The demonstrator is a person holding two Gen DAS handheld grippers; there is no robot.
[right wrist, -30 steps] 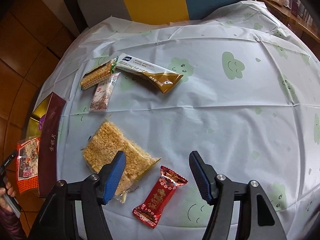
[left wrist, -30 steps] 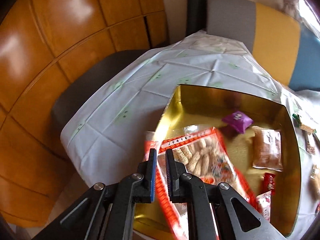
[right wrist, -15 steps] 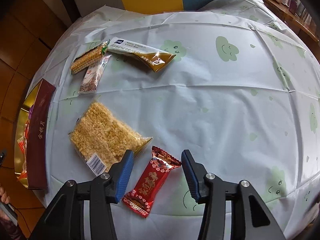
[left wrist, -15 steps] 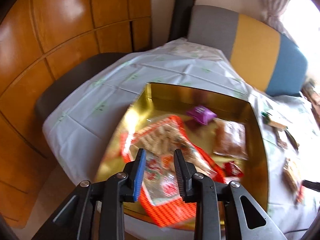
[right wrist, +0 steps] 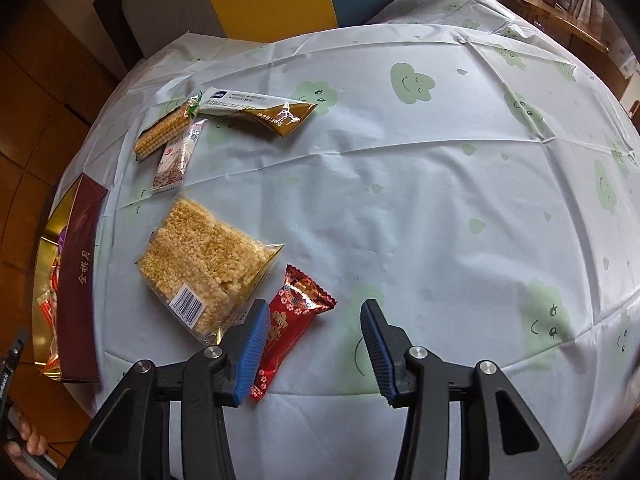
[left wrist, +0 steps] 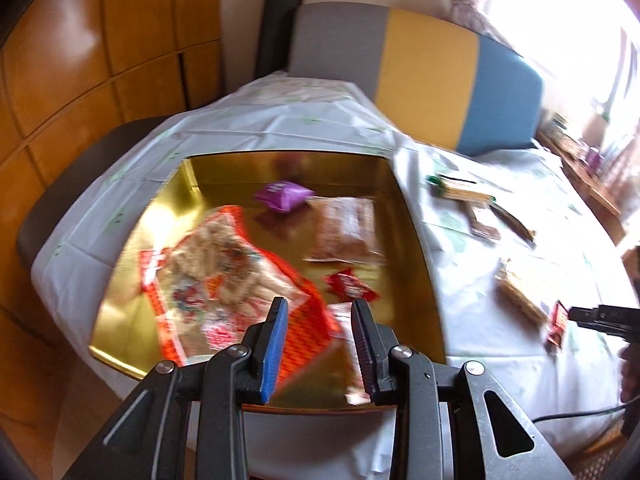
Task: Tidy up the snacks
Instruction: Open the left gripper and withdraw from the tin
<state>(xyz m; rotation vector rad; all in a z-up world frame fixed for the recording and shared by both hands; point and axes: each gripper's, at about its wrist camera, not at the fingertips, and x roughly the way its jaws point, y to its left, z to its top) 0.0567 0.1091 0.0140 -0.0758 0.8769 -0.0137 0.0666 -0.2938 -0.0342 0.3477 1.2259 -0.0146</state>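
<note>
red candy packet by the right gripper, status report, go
Right gripper open, jaws straddling red candy packet, no grip. Left gripper open above gold box. Nothing blocking.

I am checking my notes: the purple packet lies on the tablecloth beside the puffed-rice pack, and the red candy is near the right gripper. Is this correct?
Not quite. The purple packet lies inside the gold box, as the left wrist view shows. The red candy is indeed near the right gripper.

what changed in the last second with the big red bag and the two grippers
The left hand-held gripper let go of the big red snack bag; its jaws have just been opening, and the bag now lies in the gold box. The right hand-held gripper narrowed its jaws around the red candy packet, not yet pinching it. The other snacks on the tablecloth stayed put.
</note>
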